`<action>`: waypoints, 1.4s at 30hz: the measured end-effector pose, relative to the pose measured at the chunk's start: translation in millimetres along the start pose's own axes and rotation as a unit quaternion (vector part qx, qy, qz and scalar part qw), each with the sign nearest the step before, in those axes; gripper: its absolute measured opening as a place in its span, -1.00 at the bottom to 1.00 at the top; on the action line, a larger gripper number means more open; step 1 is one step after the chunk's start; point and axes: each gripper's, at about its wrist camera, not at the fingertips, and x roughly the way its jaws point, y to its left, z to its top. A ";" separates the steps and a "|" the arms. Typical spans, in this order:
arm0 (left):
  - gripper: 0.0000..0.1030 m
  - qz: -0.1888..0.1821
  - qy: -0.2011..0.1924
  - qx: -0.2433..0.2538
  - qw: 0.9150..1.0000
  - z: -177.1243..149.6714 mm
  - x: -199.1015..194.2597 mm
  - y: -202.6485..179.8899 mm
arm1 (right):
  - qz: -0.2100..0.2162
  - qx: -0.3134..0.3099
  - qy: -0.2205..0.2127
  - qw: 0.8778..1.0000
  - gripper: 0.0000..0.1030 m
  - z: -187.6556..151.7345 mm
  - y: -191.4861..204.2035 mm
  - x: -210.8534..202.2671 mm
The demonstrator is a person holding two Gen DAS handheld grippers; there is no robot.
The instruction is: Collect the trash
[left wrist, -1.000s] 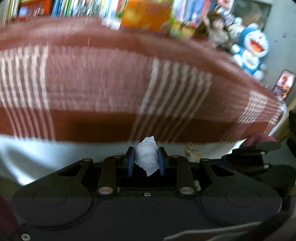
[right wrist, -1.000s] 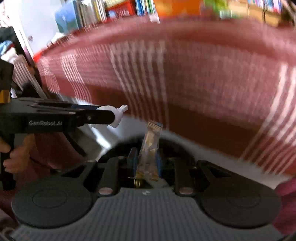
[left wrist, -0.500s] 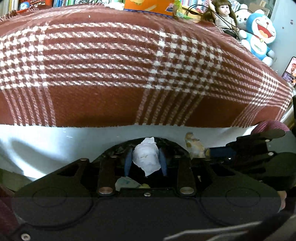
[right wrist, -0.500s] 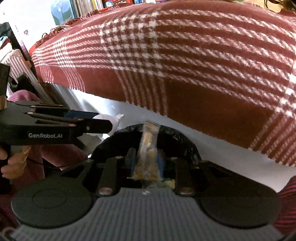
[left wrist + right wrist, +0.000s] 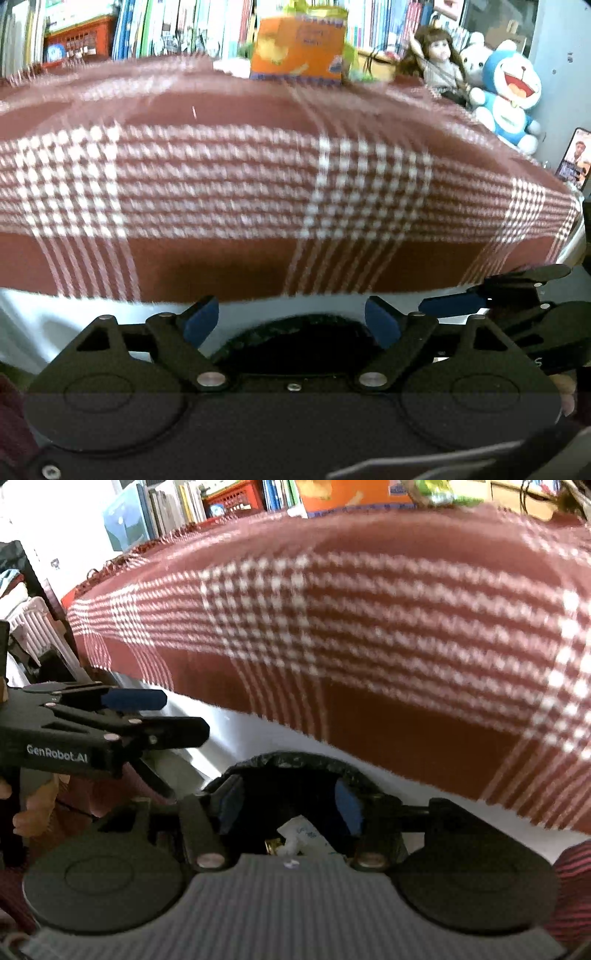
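- Trash [image 5: 301, 836] is lying inside the black-lined bin [image 5: 295, 764]: in the right wrist view a crumpled white scrap with pale blue print and a bit of gold foil are showing at about 6 o'clock of the bin's opening, just above the gripper body.
- Right gripper [image 5: 288, 805] is hanging over that opening with its blue pads spread apart; its jaws have just been opening, and nothing is sitting between them, the scraps lying lower down in the bin.
- Left gripper [image 5: 291, 317] is standing with its blue pads wide apart over the dark bin mouth [image 5: 295, 332]; its jaws have just been opening too, and nothing is being held between them.
- In the right wrist view the left gripper is reaching in from 9 o'clock, a hand [image 5: 26, 812] gripping it from beneath.
- In the left wrist view the right gripper is coming in from 3 o'clock, alongside the left one.
- Red-and-white checked blanket [image 5: 258, 184] is filling the 12 o'clock half of both views, its edge hanging over a white surface [image 5: 258, 734] right behind the bin.
- Books [image 5: 166, 26], an orange box [image 5: 299, 48], a doll [image 5: 439, 59] and a blue plush toy [image 5: 509, 99] are standing beyond the blanket, from 12 to 2 o'clock.
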 end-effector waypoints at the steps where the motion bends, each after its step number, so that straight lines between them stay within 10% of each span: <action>1: 0.67 0.000 -0.006 0.002 1.000 3.8 -4.7 0.0 | 0.001 -0.002 -0.004 1.000 0.38 3.0 2.0 -2.4; 12: 0.77 -0.009 -0.120 0.020 0.993 74.1 -52.9 -4.5 | 0.023 -0.013 -0.128 0.991 0.57 53.9 16.6 -73.4; 27: 0.99 -0.037 -0.172 -0.047 0.983 227.1 33.3 11.8 | -0.115 0.094 -0.189 0.971 0.63 160.2 -89.1 -59.0; 32: 0.99 0.006 -0.192 -0.080 0.978 252.7 81.6 -14.2 | -0.157 0.096 -0.196 0.963 0.63 157.9 -96.8 -60.1; 42: 1.00 0.168 -0.237 0.012 0.957 245.1 138.4 -92.8 | -0.190 0.089 -0.178 0.961 0.66 133.9 -107.6 -64.2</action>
